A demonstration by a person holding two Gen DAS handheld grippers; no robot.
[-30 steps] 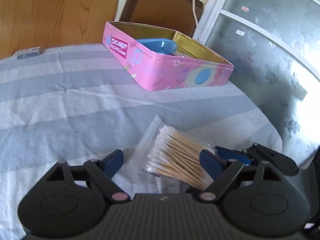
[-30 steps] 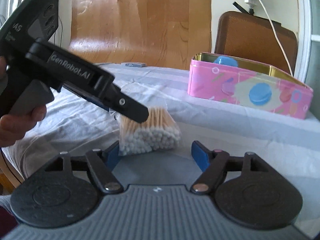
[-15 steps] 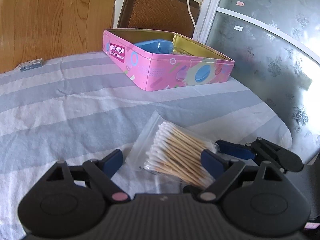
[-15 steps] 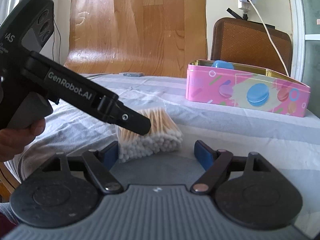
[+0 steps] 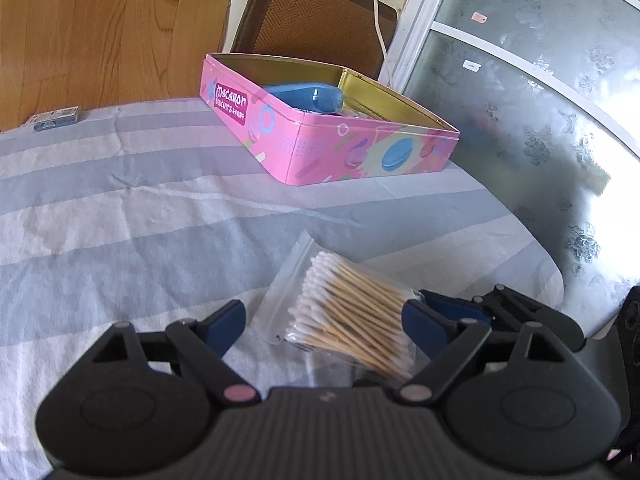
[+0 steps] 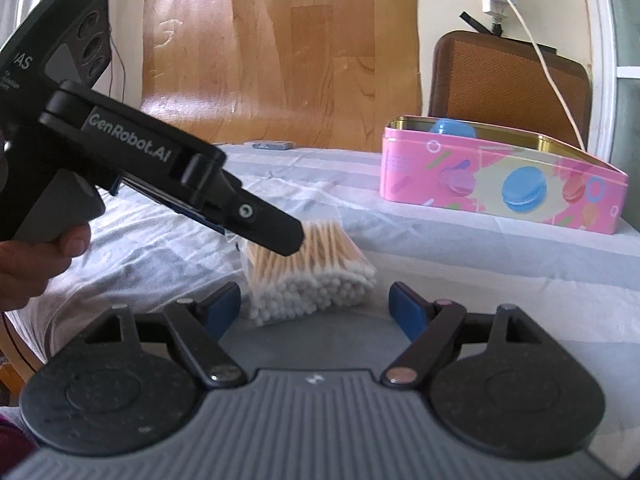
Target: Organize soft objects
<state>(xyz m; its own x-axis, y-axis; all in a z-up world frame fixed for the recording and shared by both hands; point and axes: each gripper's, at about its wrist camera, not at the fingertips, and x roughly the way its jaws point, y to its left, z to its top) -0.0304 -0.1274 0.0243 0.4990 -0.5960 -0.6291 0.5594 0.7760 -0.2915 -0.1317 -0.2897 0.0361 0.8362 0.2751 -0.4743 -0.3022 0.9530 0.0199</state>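
Hovering over a bag of cotton swabs (image 5: 352, 320) with both grippers spread wide, gripping nothing.

Lying flat on the striped grey-and-white cloth (image 5: 120, 216), well short of the pink macaron tin (image 5: 320, 132) standing open farther back with a blue thing (image 5: 308, 96) inside. Sitting between the blue fingertips of the left gripper (image 5: 324, 320), jaws standing wide apart; right pad looking very close to the wooden stick ends, contact impossible to tell, left pad clear of the plastic. Pointing at the cotton-tip end from the other side, the right gripper (image 6: 316, 304), likewise splayed open, pads clear of the bag and pinching nothing. Showing in the right wrist view, a hand (image 6: 36, 264) gripping the left tool's handle.
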